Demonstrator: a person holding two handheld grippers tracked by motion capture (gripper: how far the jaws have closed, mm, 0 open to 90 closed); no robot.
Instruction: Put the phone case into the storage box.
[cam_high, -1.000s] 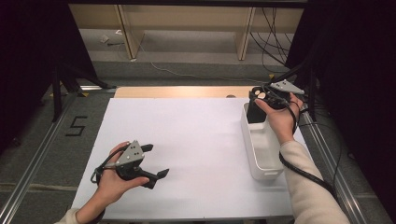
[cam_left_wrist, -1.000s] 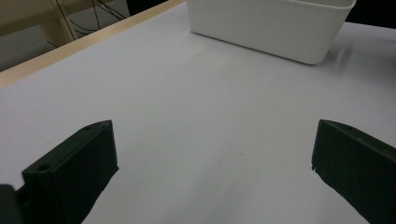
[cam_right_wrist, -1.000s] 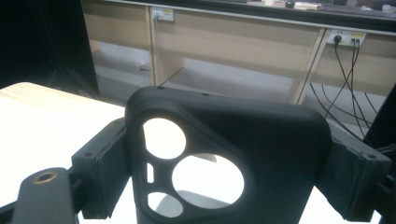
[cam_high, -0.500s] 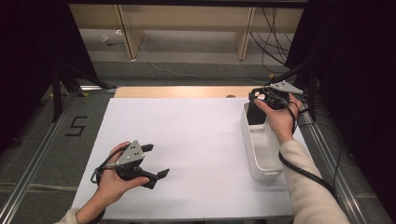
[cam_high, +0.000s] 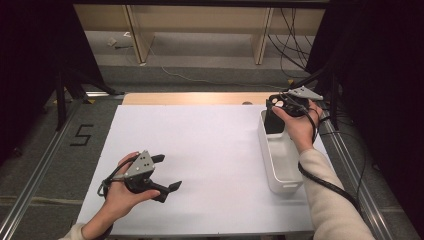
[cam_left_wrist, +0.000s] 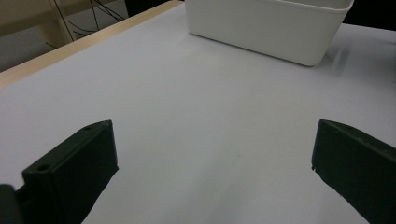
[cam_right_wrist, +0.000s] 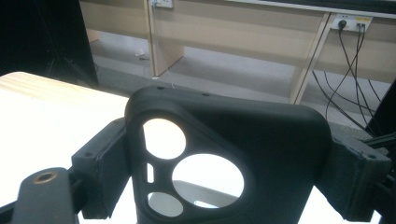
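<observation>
white bin (cam_left_wrist: 268, 28) top cut off

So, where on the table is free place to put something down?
The white table is bare between the left gripper and the white bin, up to the far wooden edge. Crowded: the bin's far end, where the right gripper holds a black part.

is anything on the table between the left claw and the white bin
Nothing visible. The left claw is open over bare white table, and its own view runs straight to the white bin. The right claw holds a black case over the bin's far end.
</observation>
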